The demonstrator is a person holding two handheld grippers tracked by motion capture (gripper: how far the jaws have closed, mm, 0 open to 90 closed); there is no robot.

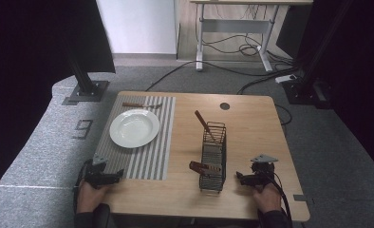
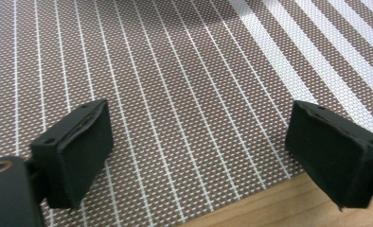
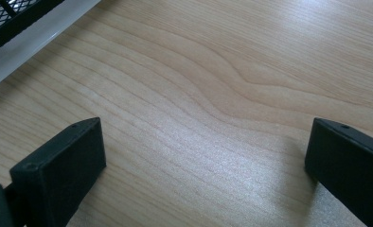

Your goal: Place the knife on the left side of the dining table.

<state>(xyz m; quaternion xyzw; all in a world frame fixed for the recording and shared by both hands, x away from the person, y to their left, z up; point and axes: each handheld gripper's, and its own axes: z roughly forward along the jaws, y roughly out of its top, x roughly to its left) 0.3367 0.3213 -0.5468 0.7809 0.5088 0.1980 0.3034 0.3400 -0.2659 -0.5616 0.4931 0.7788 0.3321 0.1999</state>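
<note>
Nearest our right gripper [image 1: 244, 178] stands the black wire caddy [image 1: 212, 156], a narrow mesh basket near the middle of the table [image 1: 251, 118]. Two wooden-handled utensils sit in it: one upright utensil [image 1: 203, 122] leans out toward 11 o'clock at the far end, and a second utensil [image 1: 204, 166] pokes out toward 9 o'clock at the near end. We judge these to be the pieces to be laid out.

The right gripper rests at 3 o'clock from the caddy, just beside it, jaws wide apart over bare wood; in the right gripper view the caddy's base [image 3: 14, 19] edges in at the top left.

Farther out, at 10 o'clock from the caddy, a white plate [image 1: 134, 128] sits on a striped placemat [image 1: 154, 156], with another wooden-handled piece [image 1: 140, 105] lying at the plate's 12 o'clock. Our left gripper [image 1: 110, 177] rests at the mat's near corner, jaws also wide and empty above the weave [image 2: 175, 94].

The risk we see: the caddy is light and tall, so dragging a handle sideways could tip it or slide it. A slanted handle may also slip between the jaws if pinched near its tip.
</note>
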